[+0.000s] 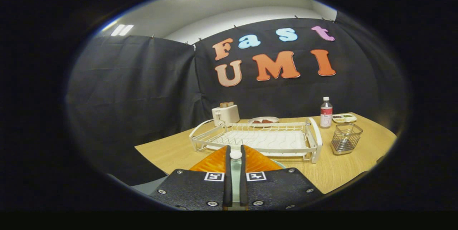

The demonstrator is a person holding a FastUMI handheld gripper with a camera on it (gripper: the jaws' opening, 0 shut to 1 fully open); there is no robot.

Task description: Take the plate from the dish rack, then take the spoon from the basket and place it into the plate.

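So the spoon (235, 155) is sitting right in the gripper (235, 158): its pale rounded end pokes up at the fingertips and the pale handle runs back down the narrow slot between the two fingers, which are drawn nearly together on it. Looks like a proper pinch from both sides. Right under and just ahead of the tips is the orange plate (214, 162), ribbed surface, spreading out to both sides of the fingers, with a bit of greenish rim showing on the right. The gripper is held fairly level, aimed across the table and tipped down slightly, hovering low over the plate.

Beyond the tips is the white dish rack (257, 138), lying across the wooden table (343, 165). Off to the right of the fingers, past the rack's end, stands the wire basket (346, 138). Further back there's a toaster (225, 113), a small dish with something dark on it (263, 120), a bottle (326, 112) and a little tray (344, 118) against the black cloth wall.
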